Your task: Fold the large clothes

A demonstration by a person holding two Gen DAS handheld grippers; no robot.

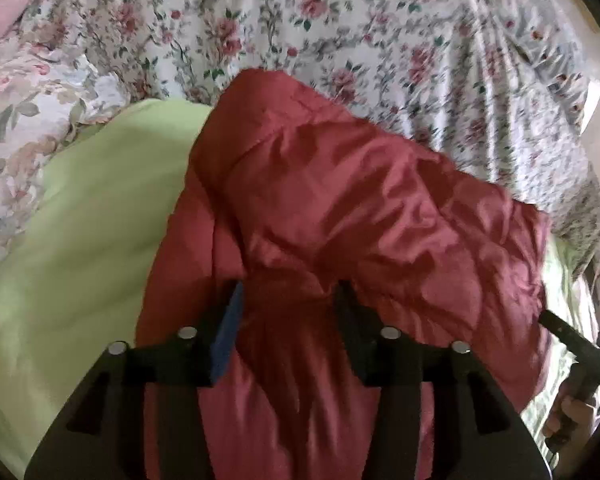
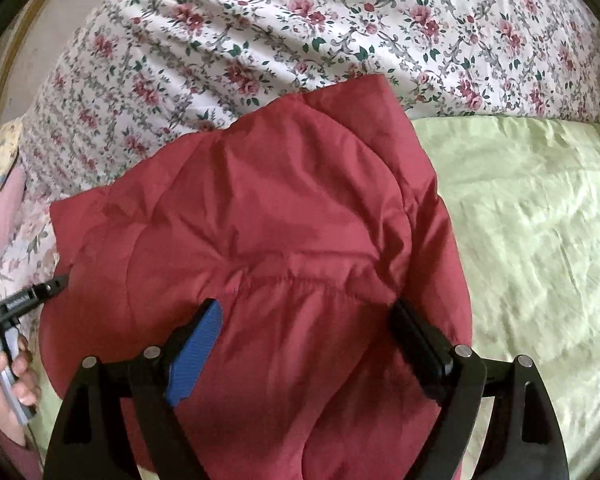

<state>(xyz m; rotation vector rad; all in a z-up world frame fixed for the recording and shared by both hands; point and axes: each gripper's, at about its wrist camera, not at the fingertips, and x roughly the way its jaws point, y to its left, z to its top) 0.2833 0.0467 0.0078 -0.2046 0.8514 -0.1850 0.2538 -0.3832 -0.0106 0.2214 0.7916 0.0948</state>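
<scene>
Both grippers, left gripper and right gripper, hover with jaws spread over the red padded jacket, which lies bunched on the green sheet, so the folding looks barely begun, with flattening and folds left.

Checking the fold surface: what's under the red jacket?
The red jacket lies partly on a light green sheet, its far end on the floral bedspread. Anything directly beneath it is covered.
</scene>
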